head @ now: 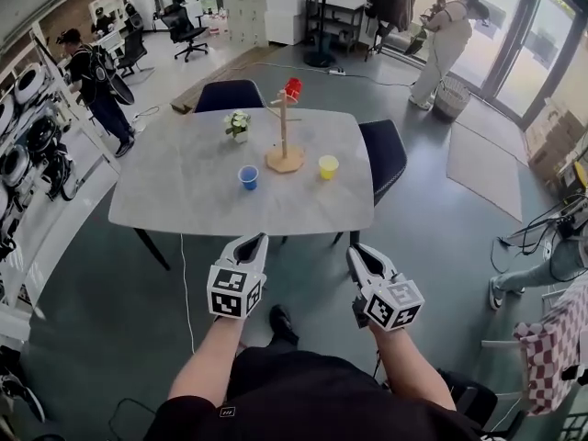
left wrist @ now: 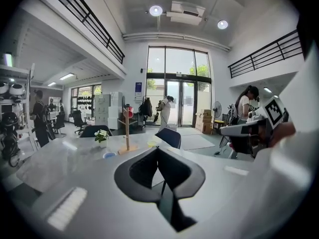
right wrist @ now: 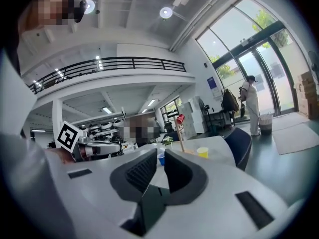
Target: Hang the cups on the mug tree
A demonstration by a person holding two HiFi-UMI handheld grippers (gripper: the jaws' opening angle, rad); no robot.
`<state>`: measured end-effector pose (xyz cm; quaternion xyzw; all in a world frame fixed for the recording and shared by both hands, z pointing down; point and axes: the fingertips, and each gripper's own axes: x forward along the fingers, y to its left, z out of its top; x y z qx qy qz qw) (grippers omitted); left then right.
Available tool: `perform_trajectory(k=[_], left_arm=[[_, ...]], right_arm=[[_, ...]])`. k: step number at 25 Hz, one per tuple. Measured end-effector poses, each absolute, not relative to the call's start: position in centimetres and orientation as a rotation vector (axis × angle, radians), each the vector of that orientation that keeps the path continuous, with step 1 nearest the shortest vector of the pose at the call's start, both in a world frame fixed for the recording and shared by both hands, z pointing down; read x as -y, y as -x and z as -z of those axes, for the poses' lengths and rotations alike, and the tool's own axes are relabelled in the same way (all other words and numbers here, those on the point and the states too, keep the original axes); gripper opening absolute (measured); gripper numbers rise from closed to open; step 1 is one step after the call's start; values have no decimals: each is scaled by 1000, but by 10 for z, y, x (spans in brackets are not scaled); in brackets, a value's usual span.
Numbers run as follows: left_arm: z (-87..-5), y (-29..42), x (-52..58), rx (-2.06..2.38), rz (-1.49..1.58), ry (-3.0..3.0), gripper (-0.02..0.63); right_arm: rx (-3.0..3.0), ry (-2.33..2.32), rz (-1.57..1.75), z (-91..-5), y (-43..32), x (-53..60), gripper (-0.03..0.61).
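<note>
A wooden mug tree (head: 284,129) stands on the grey table (head: 184,200), and a red cup (head: 292,87) hangs on its top peg. A blue cup (head: 248,177) sits to the left of its base and a yellow cup (head: 328,166) to the right. Both grippers hover in front of the table's near edge, short of the cups. My left gripper (head: 250,240) is shut with nothing in it, and so is my right gripper (head: 355,254). The left gripper view shows the tree (left wrist: 127,133) and blue cup (left wrist: 109,155) far off. The right gripper view shows the yellow cup (right wrist: 202,152).
A small pot of white flowers (head: 238,124) stands left of the tree. Dark chairs sit at the far side (head: 228,95) and the right end (head: 384,154) of the table. People stand far off at the left (head: 96,85) and back right (head: 441,44).
</note>
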<state>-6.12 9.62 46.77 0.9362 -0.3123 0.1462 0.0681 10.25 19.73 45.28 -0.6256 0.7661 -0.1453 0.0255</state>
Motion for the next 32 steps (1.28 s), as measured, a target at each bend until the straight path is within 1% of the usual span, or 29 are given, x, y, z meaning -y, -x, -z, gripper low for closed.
perform_trajectory(k=[9,18,25,29,32], left_arm=[[-474,54,32,902,-472,-2825,11],[-487,44,94,875,-451,-2784,11],[-503,6,122,891,-486,-2750,11],[-498,-15,139,928,-485,-2721,11],[-499,-35,149,946,-504,-2708,11]], right_arm=[[-2358,1996,496,-450,-121,-66,12],[-2465,2053,548,-475,-123,2,18],[-2630,2083,544,-513,-160,45,121],[-2689,2037,581,-531,-185,69,212],[-2706,2027,590,-549,-212,86,256]])
